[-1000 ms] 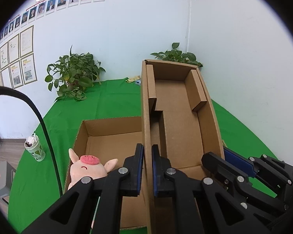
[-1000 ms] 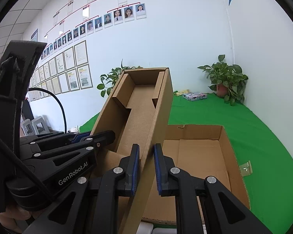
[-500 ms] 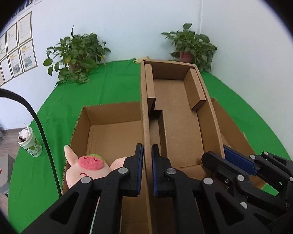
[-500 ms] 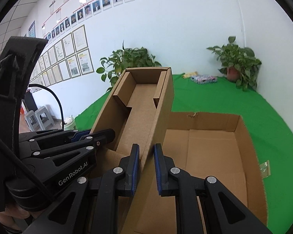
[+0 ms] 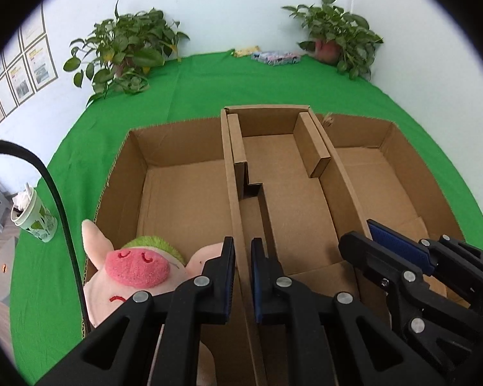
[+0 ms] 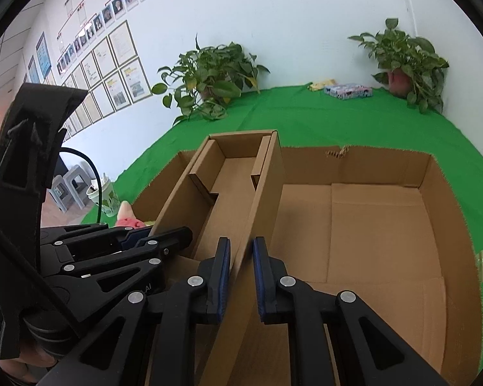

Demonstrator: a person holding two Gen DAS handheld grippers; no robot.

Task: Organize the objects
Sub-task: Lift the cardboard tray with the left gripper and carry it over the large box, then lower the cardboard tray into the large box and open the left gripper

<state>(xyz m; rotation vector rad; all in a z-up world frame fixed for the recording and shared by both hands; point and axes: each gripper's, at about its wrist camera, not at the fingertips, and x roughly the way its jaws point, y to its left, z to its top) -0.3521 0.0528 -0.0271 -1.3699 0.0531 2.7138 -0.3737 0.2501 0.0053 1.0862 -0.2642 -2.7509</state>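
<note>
A narrow brown cardboard tray with folded inner flaps (image 5: 286, 193) is held over a large open brown corrugated cardboard box (image 5: 183, 193) that sits on a bright green cloth-covered table (image 5: 196, 83). The left gripper (image 5: 243, 263) has its blue-padded black fingers pressed together on the tray's left side wall, and the right gripper (image 6: 241, 267) is clamped the same way on the tray's right side wall, so each claw pinches one thin cardboard wall and the tray spans between them, its far end reaching to about the big box's back wall. From the right wrist view the large box's floor (image 6: 370, 225) lies bare to the right of the tray, with a small torn nick in its back rim. A pink plush pig toy with a darker pink snout and a green tuft (image 5: 135, 267) sits at the box's near left corner, just beside the left gripper's fingers; whether it rests inside the box or on its edge cannot be told. A white paper cup with a green leaf print (image 5: 33, 215) stands on the cloth to the left of the box. Two leafy green potted plants (image 5: 125, 51) (image 5: 338, 41) stand against the white wall at the back of the table, with a small flat printed packet (image 5: 275, 57) between them; its print is too small to read. Framed sheets and portrait photographs (image 6: 112, 64) hang on the left wall, their writing unreadable. On the left gripper's body, seen from the right wrist, only the letters "AI" (image 6: 146, 288) show.
</note>
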